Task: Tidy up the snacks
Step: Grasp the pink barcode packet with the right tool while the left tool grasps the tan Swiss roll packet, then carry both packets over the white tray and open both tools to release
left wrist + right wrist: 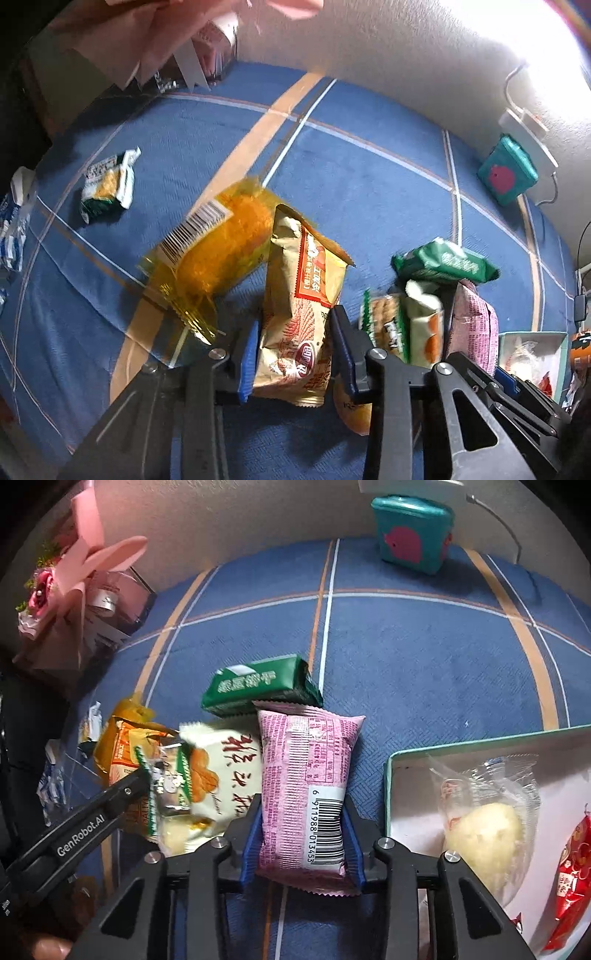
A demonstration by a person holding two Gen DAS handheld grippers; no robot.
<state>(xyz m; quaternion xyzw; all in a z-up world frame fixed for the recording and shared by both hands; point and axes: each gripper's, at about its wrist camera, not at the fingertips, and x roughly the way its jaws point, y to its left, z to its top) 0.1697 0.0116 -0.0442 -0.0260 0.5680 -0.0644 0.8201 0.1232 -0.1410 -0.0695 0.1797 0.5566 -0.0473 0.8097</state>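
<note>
A heap of snack packets lies on a blue checked cloth [351, 173]. My left gripper [295, 354] is shut on a tan paper packet with a red label [299, 295], one blue pad pressed on each side. An orange see-through packet [221, 240] leans against it on the left. My right gripper [303, 838] is shut on a pink packet with a barcode [306, 775]. A dark green packet [258, 686] lies just beyond the pink one, and a white packet [225, 775] sits to its left. The left gripper's black arm [92, 812] reaches into the heap in the right wrist view.
A teal-rimmed box [480, 738] at the right holds a clear-wrapped bun [484, 827] and a red packet [572, 878]. A teal tin with a pink shape [410, 531] stands by the wall. A small green-white cracker packet [107, 184] lies apart at the left. Pink wrapped flowers [74, 576] fill the far left corner.
</note>
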